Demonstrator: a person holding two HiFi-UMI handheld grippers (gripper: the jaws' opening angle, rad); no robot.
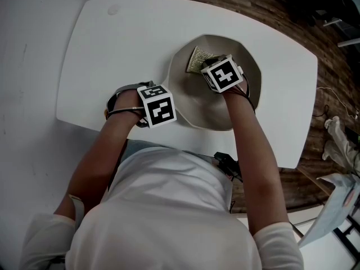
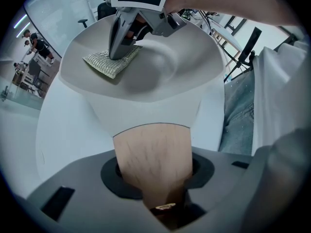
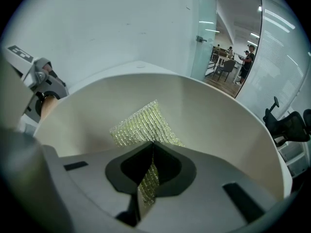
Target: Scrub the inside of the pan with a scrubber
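Pan (image 1: 194, 97) sits by the tabletop's (image 1: 112, 49) edge nearest the person, its wooden handle (image 2: 153, 152) clamped in the left gripper (image 2: 163, 178). Right gripper (image 3: 151, 149) pinches the scrubber (image 3: 141, 125) against the inner wall. Scrubbing seems underway, and how much is left I can't judge.

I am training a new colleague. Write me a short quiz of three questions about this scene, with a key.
1. True or false: the right gripper is shut on the scrubber.
2. What does the left gripper clamp? A) a cup B) the wooden handle C) nothing
3. Fill in: the scrubber lies inside the ____.
Key: 1 true; 2 B; 3 pan.
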